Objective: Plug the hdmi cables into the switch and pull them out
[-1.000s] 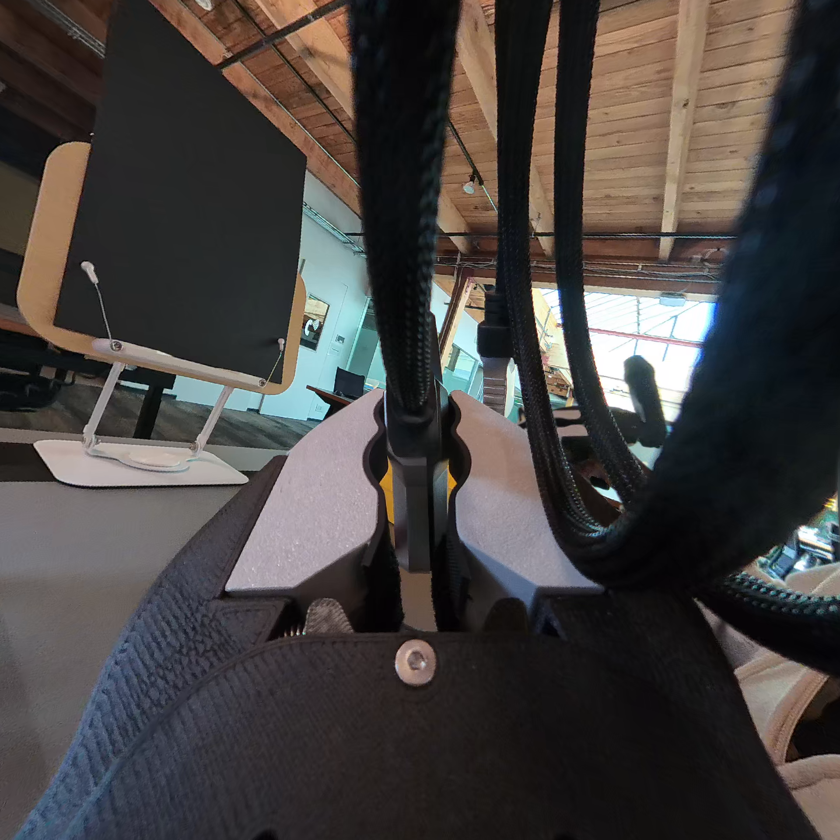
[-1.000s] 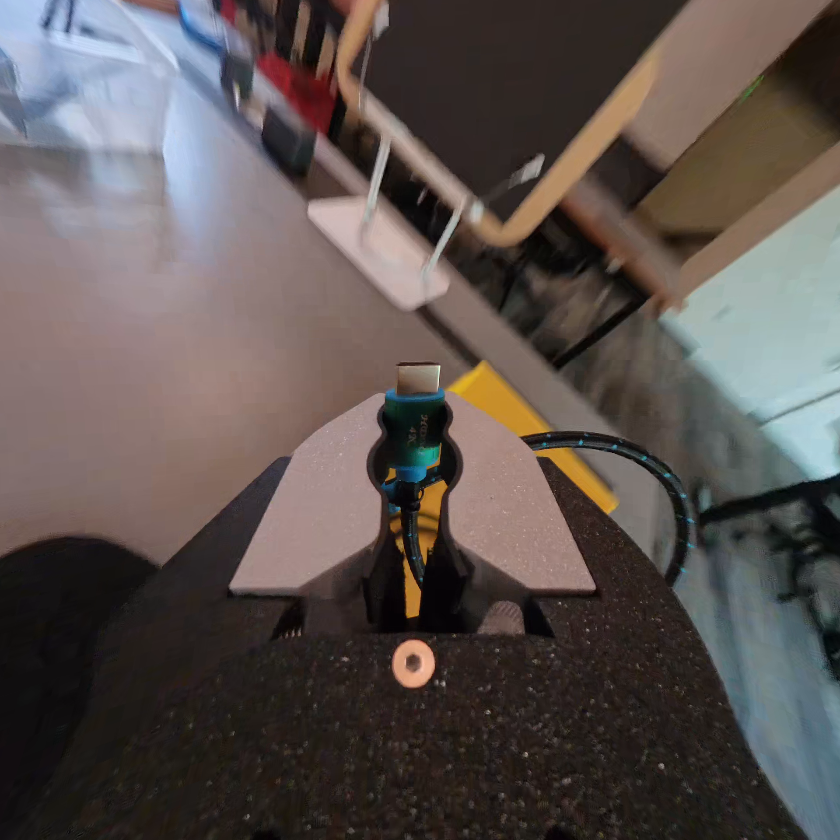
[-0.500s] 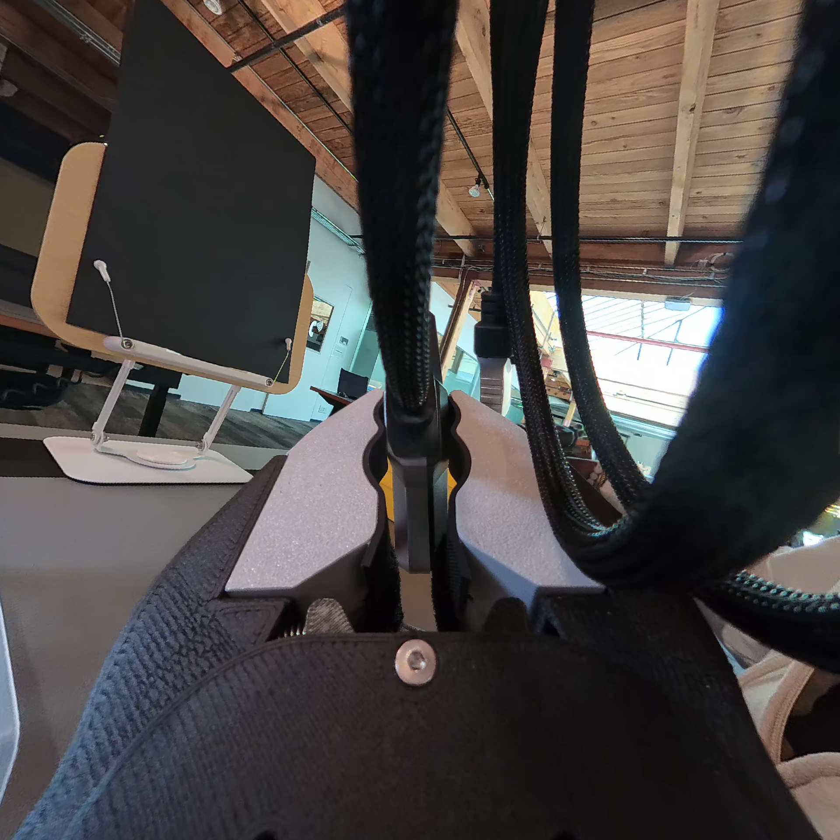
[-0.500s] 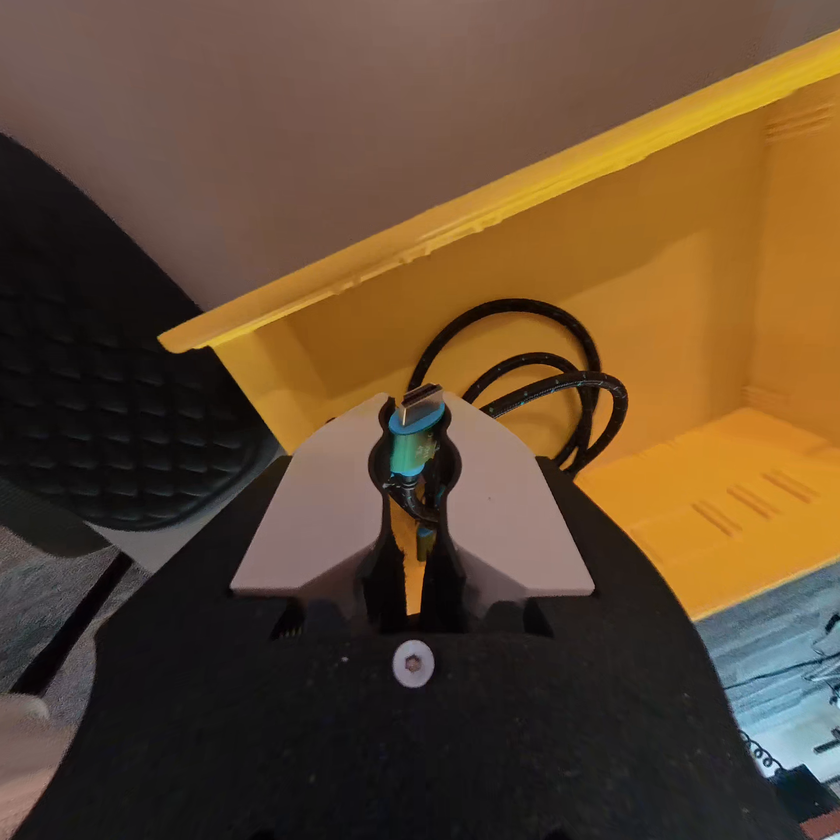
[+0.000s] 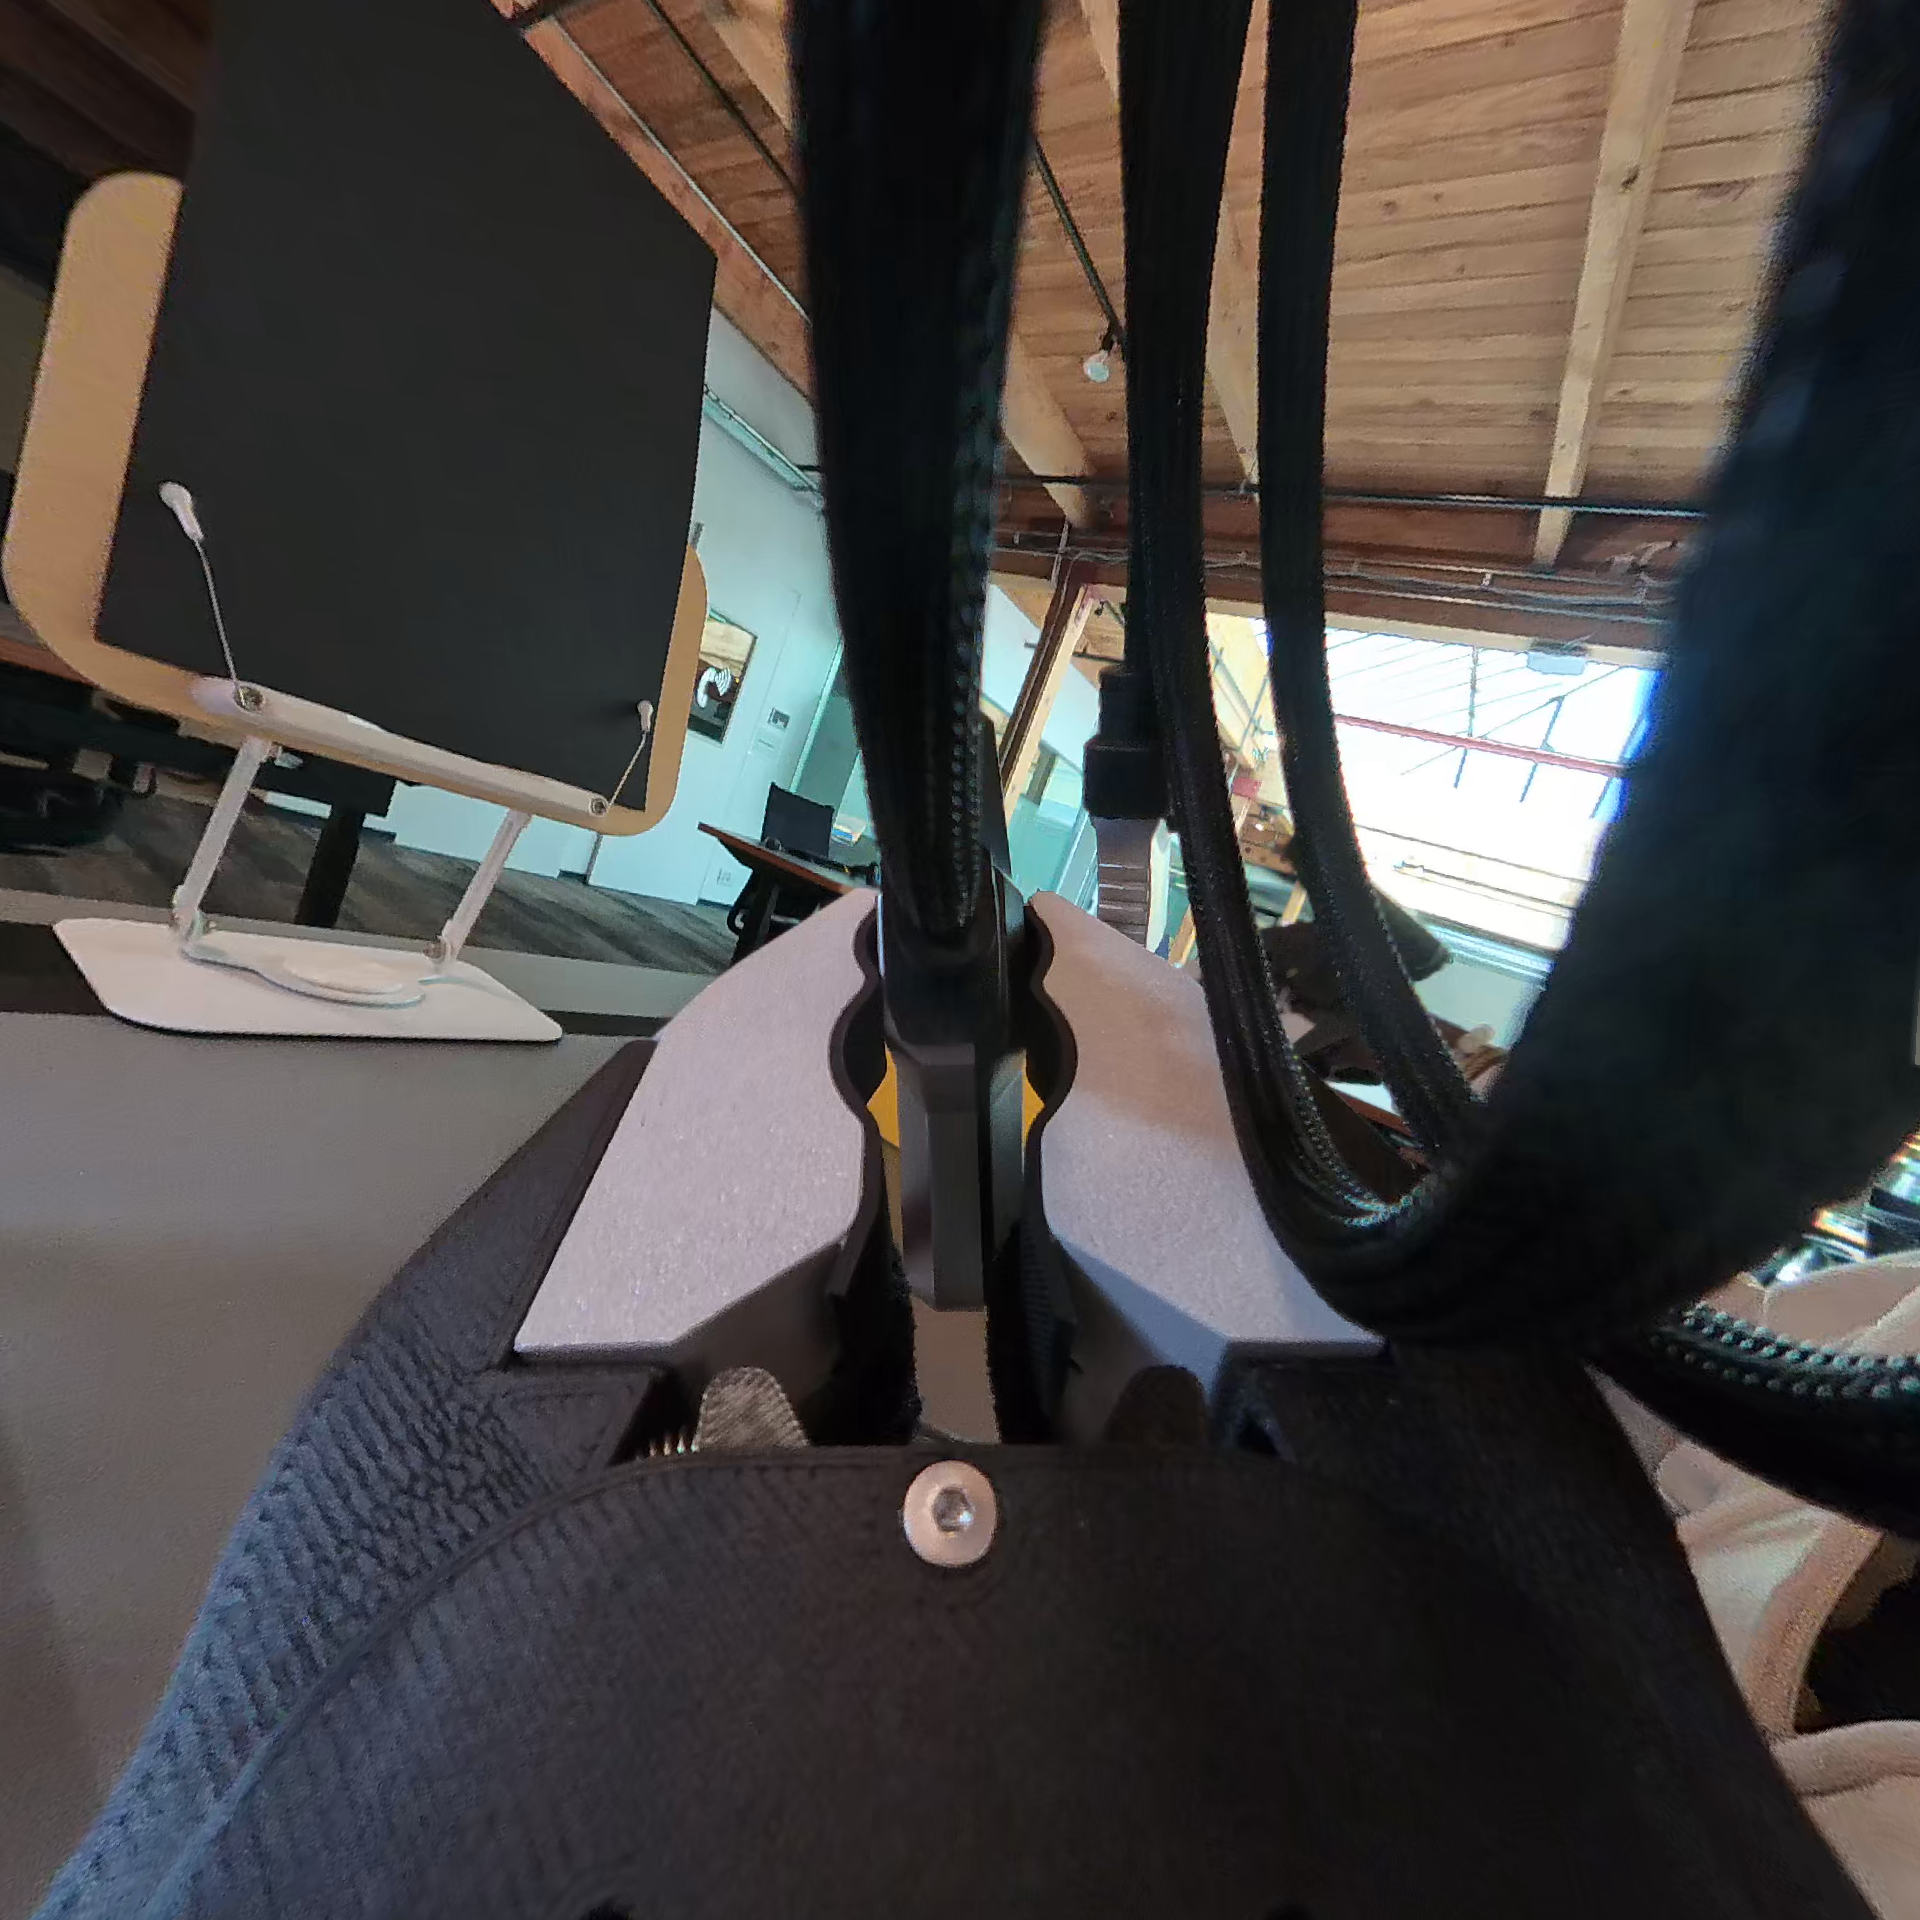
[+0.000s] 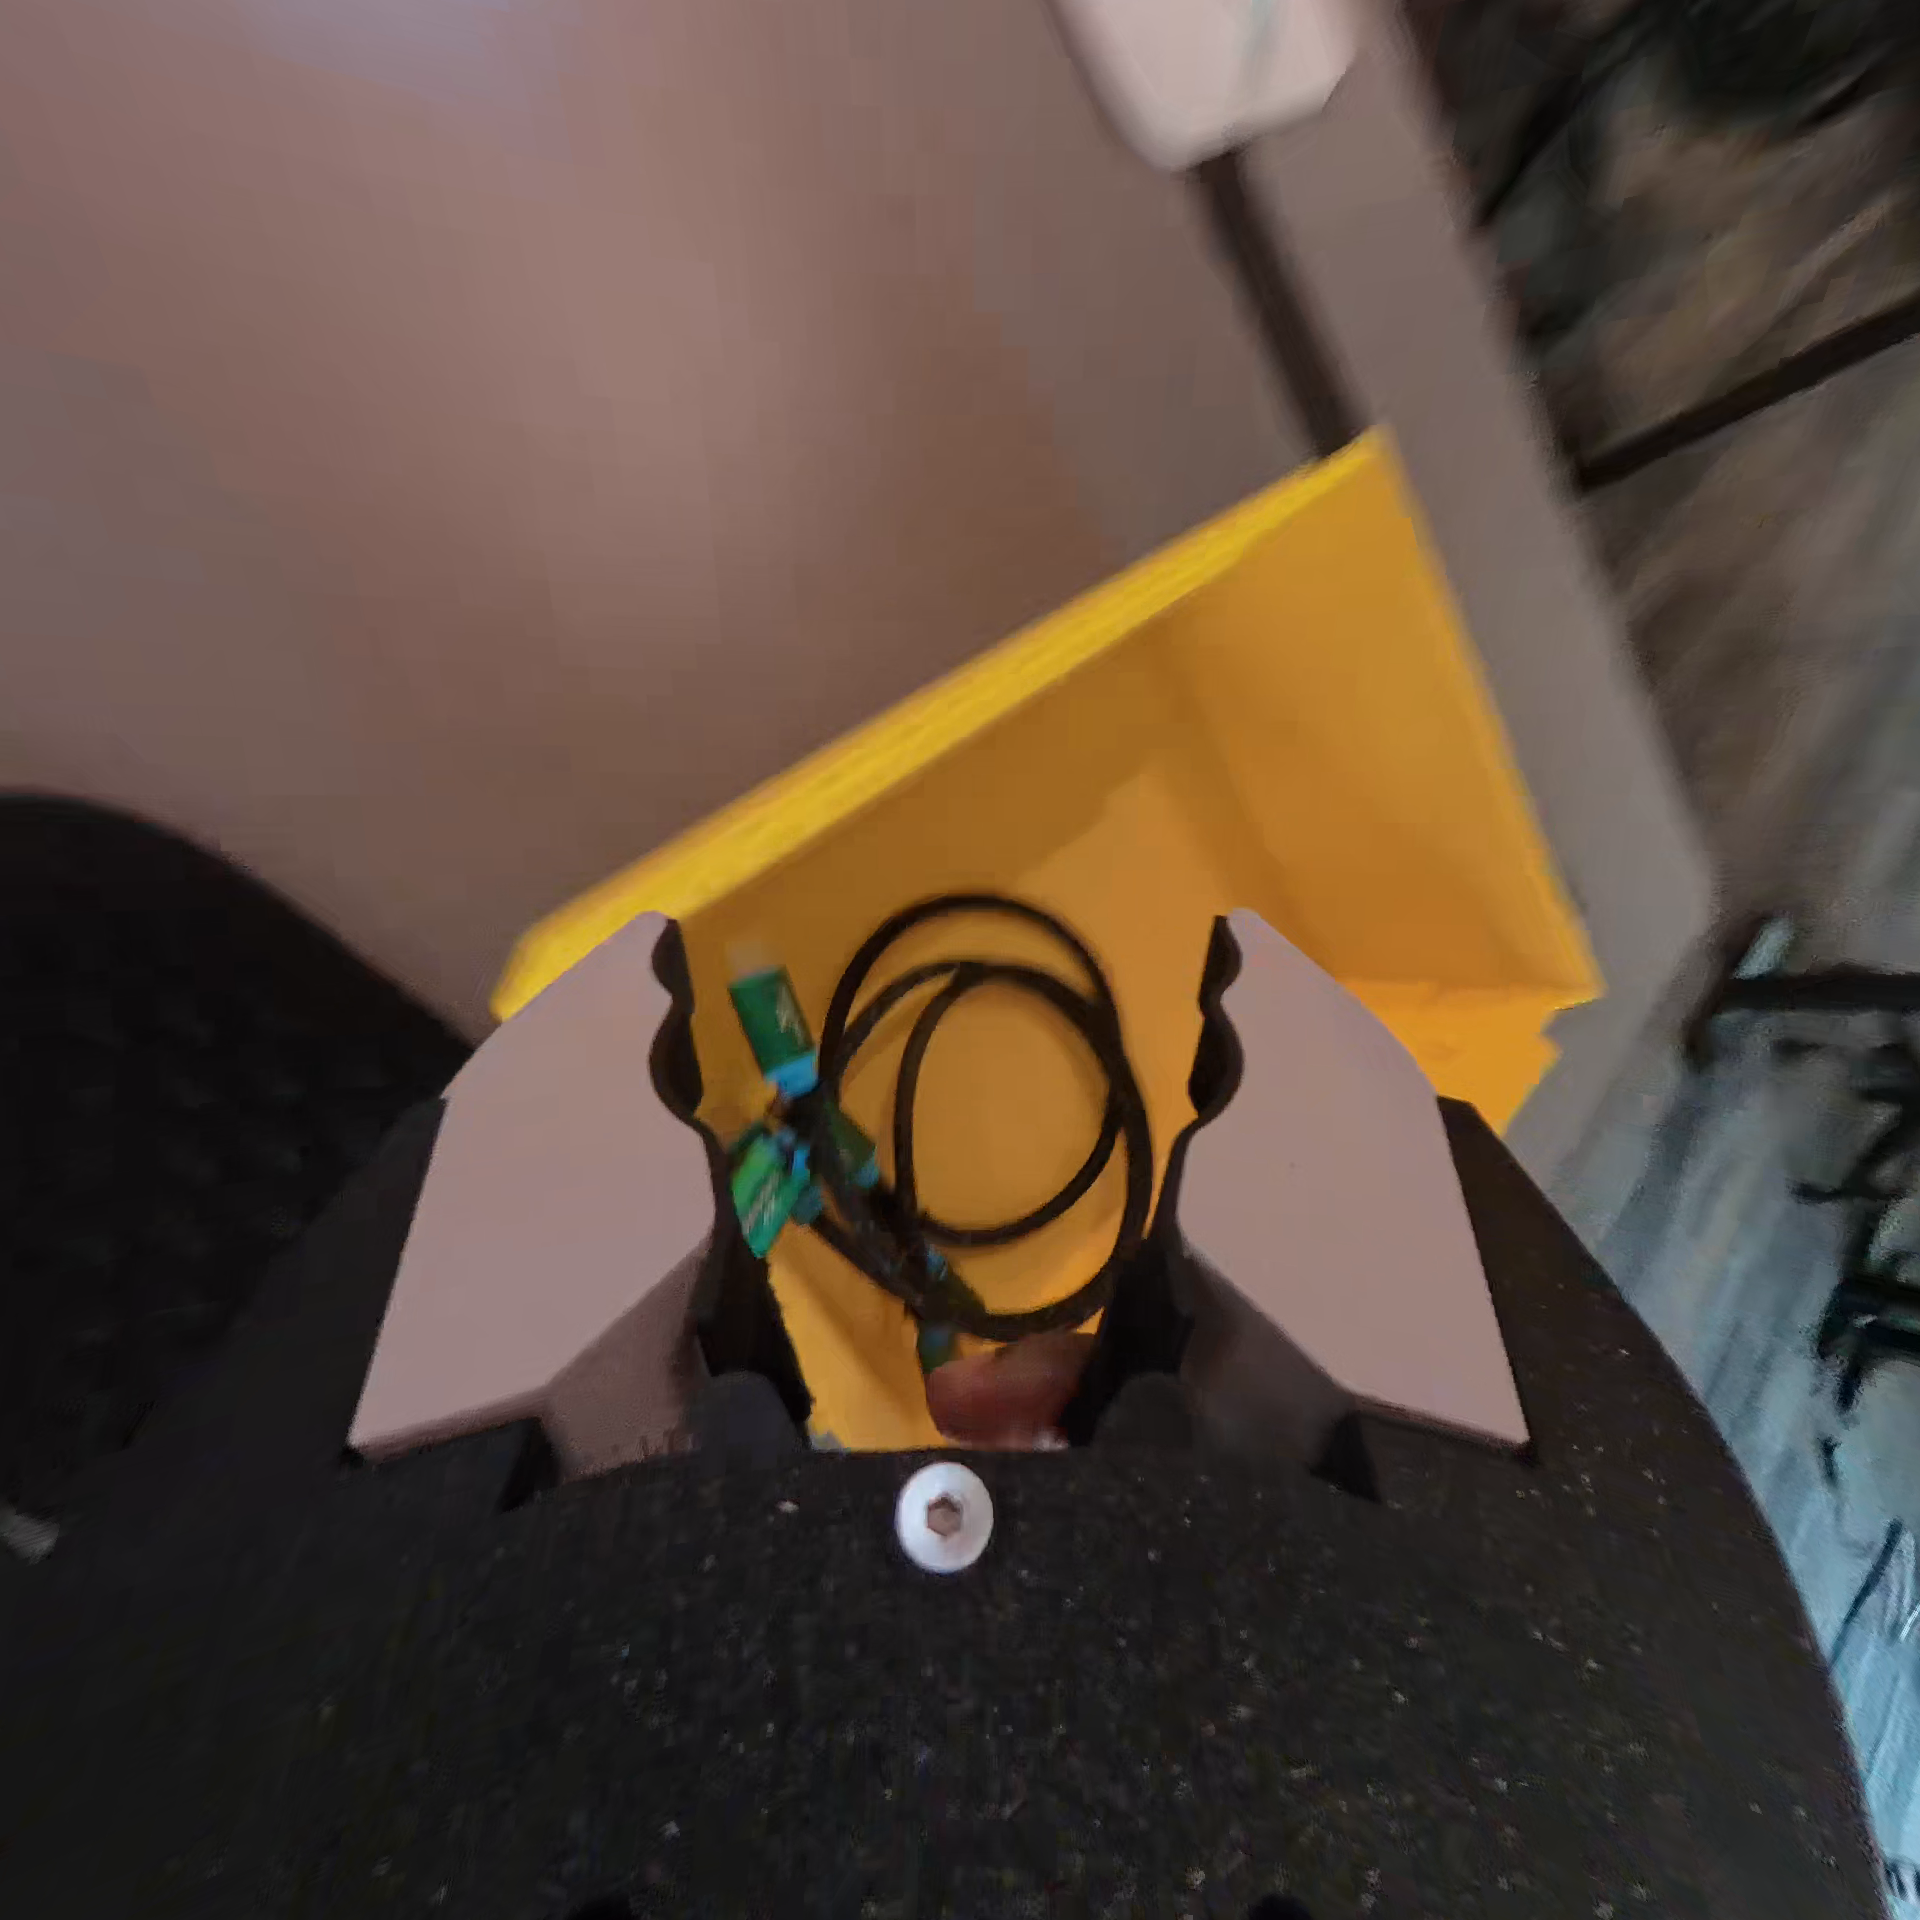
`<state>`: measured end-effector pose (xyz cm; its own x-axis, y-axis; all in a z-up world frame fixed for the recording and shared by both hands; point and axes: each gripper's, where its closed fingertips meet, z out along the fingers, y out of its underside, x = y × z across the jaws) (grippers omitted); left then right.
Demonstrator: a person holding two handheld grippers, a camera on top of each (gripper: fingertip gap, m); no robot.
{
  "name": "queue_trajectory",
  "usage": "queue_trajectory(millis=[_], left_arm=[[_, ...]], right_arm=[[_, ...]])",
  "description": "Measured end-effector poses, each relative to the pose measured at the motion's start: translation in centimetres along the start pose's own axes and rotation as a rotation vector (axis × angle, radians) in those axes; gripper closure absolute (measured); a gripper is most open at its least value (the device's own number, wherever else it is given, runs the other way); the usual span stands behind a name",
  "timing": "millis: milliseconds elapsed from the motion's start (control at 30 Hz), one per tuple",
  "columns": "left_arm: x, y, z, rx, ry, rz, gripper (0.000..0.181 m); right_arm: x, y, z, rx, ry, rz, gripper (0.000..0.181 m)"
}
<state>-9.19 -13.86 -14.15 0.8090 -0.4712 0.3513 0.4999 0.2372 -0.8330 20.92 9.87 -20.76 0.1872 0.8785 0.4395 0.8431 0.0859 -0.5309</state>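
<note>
My left gripper [image 5: 951,925] is shut on the black plug [image 5: 945,1143] of a black braided HDMI cable [image 5: 914,416]. The cable rises out of the jaws and hangs in loops [image 5: 1351,1143] to the right, and its second plug [image 5: 1122,769] dangles behind. My right gripper [image 6: 943,925] is open and empty above a yellow bin [image 6: 1299,779]. A black cable with green-blue plugs [image 6: 769,1023] lies coiled [image 6: 1122,1091] on the bin's floor, below the jaws. No switch is in view.
A black board on a wooden stand [image 5: 416,416] with a white base [image 5: 312,997] stands at the back of the grey table [image 5: 208,1195]. A black textured pad [image 6: 156,1039] lies left of the bin. A light sleeve [image 5: 1766,1558] shows at lower right.
My right gripper swung from the table to over the yellow bin, opened, and let go of the green-blue plug, which now lies in the bin. My left gripper stays shut on the black plug.
</note>
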Motion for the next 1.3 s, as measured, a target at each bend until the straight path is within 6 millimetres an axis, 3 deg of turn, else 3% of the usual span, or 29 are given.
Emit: queue_trajectory(millis=[100, 267, 400, 533, 600, 667, 800, 867, 967, 1067, 1133, 1200, 1300], left_arm=[[-0.2, 1.4, 0.6, -0.059, -0.011, -0.015, 0.156], [-0.5, 4.3, 1.5, -0.194, -0.048, -0.018, 0.156], [-0.1, 5.9, 1.9, -0.256, -0.051, 0.019, 0.156], [0.1, 7.0, 2.3, -0.298, -0.054, 0.056, 0.156], [0.0, 7.6, 2.4, -0.328, -0.070, 0.110, 0.156], [-0.1, 8.3, 2.4, -0.371, -0.090, 0.205, 0.160], [0.3, 9.3, 2.2, -0.456, -0.079, 0.430, 0.160], [0.7, 9.9, 2.2, -0.496, -0.053, 0.499, 0.160], [0.4, 11.0, 1.8, -0.606, -0.056, 0.593, 0.159], [-0.7, 12.0, 1.0, -0.749, -0.104, 0.736, 0.159], [-1.3, 12.0, 0.7, -0.811, -0.145, 0.863, 0.158], [-1.6, 11.8, 0.5, -0.848, -0.185, 0.957, 0.159], [-1.2, 11.2, 0.8, -0.802, -0.173, 0.952, 0.158]], right_arm=[[-1.3, -5.2, -2.9, 0.280, 0.121, -0.034, 0.081], [-7.8, -12.4, -6.1, 0.672, 0.134, -0.092, 0.079], [-13.7, -17.2, -6.4, 0.865, 0.021, -0.164, 0.078], [-19.3, -21.0, -4.6, 0.912, -0.066, -0.239, 0.081], [-21.6, -23.0, -5.0, 0.990, -0.120, -0.220, 0.087], [-22.6, -24.7, -5.9, 1.069, -0.184, -0.143, 0.092], [-21.1, -26.0, -5.2, 1.032, -0.217, -0.088, 0.089], [-20.8, -26.4, -4.9, 0.993, -0.199, -0.192, 0.089], [-21.9, -26.8, -5.9, 0.947, -0.191, -0.446, 0.097], [-23.0, -26.3, -6.3, 0.829, -0.105, -0.761, 0.112], [-23.3, -25.4, -5.3, 0.691, -0.003, -0.971, 0.127], [-23.4, -24.4, -4.2, 0.560, 0.074, -1.137, 0.154], [-23.0, -24.0, -4.4, 0.545, 0.067, -1.104, 0.171]])
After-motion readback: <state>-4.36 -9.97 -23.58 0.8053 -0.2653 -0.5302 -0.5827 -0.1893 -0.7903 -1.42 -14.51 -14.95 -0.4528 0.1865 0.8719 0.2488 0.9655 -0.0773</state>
